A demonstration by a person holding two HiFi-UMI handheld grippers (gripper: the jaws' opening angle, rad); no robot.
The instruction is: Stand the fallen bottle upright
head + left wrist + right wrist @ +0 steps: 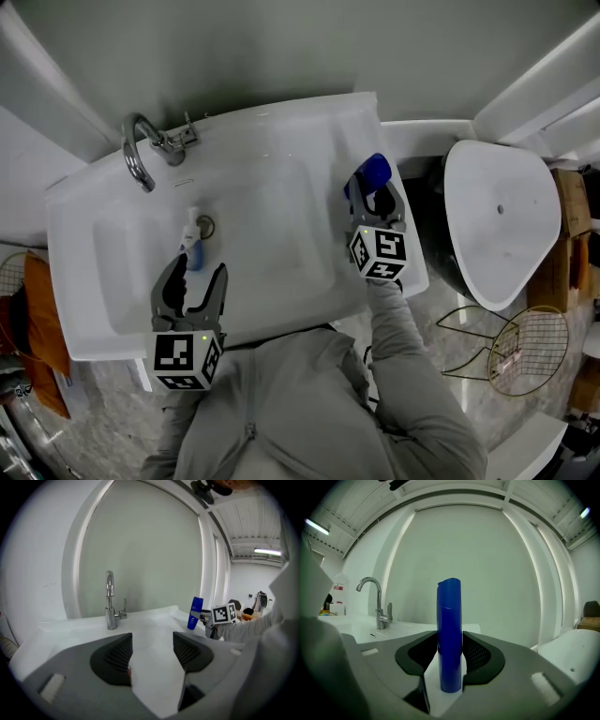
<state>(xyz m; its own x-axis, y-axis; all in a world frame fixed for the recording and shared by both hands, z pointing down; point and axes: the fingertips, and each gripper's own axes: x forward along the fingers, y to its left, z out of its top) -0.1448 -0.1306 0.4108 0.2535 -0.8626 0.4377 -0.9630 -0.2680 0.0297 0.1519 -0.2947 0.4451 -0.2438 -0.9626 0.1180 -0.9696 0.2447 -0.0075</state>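
A blue bottle (449,634) stands upright on the right rim of the white sink (253,122), between the jaws of my right gripper (450,656). Both pads press its sides, so that gripper is shut on it. In the head view the blue bottle (373,173) shows just beyond the right gripper (376,208). From the left gripper view the same blue bottle (195,613) stands at the far right. My left gripper (194,281) hangs open over the near side of the basin with nothing between its fingers; the left gripper (152,651) looks toward the tap.
A chrome tap (141,150) rises at the sink's back left. A small white-and-blue bottle (192,242) lies in the basin by the drain. A white toilet (502,220) stands right of the sink, a wire basket (525,352) on the floor near it.
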